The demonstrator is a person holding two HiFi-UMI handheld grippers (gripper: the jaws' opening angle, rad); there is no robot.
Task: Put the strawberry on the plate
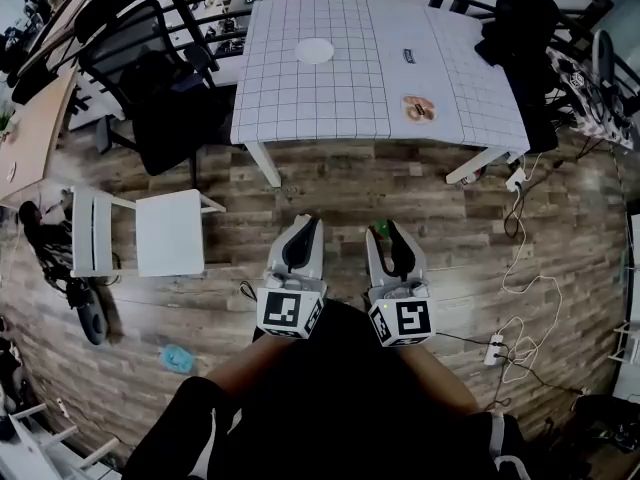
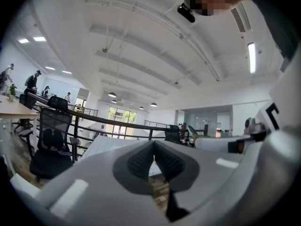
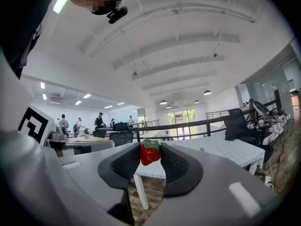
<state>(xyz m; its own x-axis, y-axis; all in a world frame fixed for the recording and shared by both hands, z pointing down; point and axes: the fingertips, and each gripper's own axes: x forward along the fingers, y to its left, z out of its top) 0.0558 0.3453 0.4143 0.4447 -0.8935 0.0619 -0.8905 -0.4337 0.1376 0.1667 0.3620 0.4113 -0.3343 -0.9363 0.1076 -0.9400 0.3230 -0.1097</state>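
gripping the strawberry [image 3: 149, 154] between its two dark pads, the right claw [image 3: 150, 149] is holding the red fruit up near the pad tips, with the green leafy cap showing at the top. the left claw [image 2: 154, 158] is carrying nothing: its ribbed pads are meeting at their tips, and only a sliver of wooden floor [image 1: 330, 183] is showing through the gap lower down. in the head view both claws are hanging low, side by side, just in front of the person's body and over that floor, with their marker cubes facing the camera. they are sitting well short of the counter [image 1: 300, 108], which is standing ahead under a white gridded cover. the plate [image 1: 314, 51], round and white, is lying on the far middle part of that cover, well apart from the strawberry and with nothing on it. a small patterned item [image 1: 419, 109] is lying near the counter's front right part, too small to make out. a dark bundle [image 1: 520, 38] is resting at the counter's right end. a white chair [image 1: 150, 233] is standing on the floor to the left, a black office chair [image 1: 150, 78] is sitting near the counter's left side, and pale cables [image 1: 520, 268] are trailing across the boards on the right.
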